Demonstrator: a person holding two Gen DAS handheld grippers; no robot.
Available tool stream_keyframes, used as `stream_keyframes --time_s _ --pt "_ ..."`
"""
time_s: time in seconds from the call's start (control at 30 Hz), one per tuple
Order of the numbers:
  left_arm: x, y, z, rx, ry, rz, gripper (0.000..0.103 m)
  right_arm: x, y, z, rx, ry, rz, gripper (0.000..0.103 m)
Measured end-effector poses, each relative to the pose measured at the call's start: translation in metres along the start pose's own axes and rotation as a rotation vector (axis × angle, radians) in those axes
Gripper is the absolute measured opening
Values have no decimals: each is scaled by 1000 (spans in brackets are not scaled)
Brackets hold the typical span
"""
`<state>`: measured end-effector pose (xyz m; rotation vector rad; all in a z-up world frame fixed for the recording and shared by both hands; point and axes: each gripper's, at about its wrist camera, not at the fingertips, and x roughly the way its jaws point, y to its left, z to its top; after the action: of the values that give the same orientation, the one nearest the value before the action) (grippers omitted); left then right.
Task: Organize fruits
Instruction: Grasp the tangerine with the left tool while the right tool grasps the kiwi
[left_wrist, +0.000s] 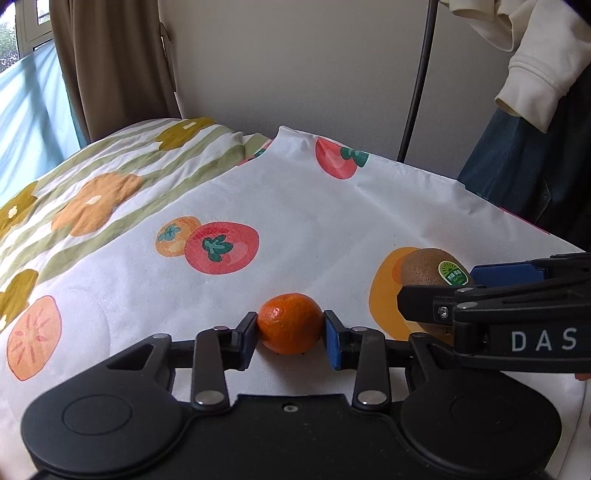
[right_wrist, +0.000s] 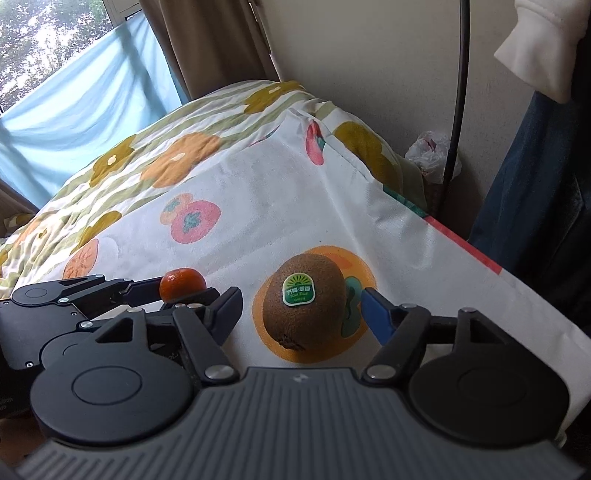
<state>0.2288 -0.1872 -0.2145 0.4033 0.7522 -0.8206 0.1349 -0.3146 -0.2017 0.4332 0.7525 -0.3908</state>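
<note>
A small orange tangerine (left_wrist: 290, 323) sits between the pads of my left gripper (left_wrist: 290, 334), which is shut on it; both pads touch its sides. It also shows in the right wrist view (right_wrist: 183, 283). A brown kiwi (right_wrist: 304, 308) with a green sticker rests on the cloth between the fingers of my right gripper (right_wrist: 301, 312), which is open with gaps on both sides. The kiwi also shows at the right of the left wrist view (left_wrist: 432, 269), partly hidden by the right gripper.
A white fruit-print cloth (left_wrist: 295, 206) covers the surface over a striped floral quilt (left_wrist: 110, 173). Its right edge (right_wrist: 461, 240) drops off near hanging clothes (right_wrist: 535, 184), a black pole (right_wrist: 458, 92) and a plastic bag (right_wrist: 430, 149). Curtain and window lie at the left.
</note>
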Motion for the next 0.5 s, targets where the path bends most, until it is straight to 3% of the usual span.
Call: stream_keyframes --time_s 0.3,0.5 --pt "-3 -2 -3 11 -1 25 40 9 6 2 -18 18 -34 81" --pt "-7 -4 -7 -7 1 54 40 16 7 1 -31 37 -42 71"
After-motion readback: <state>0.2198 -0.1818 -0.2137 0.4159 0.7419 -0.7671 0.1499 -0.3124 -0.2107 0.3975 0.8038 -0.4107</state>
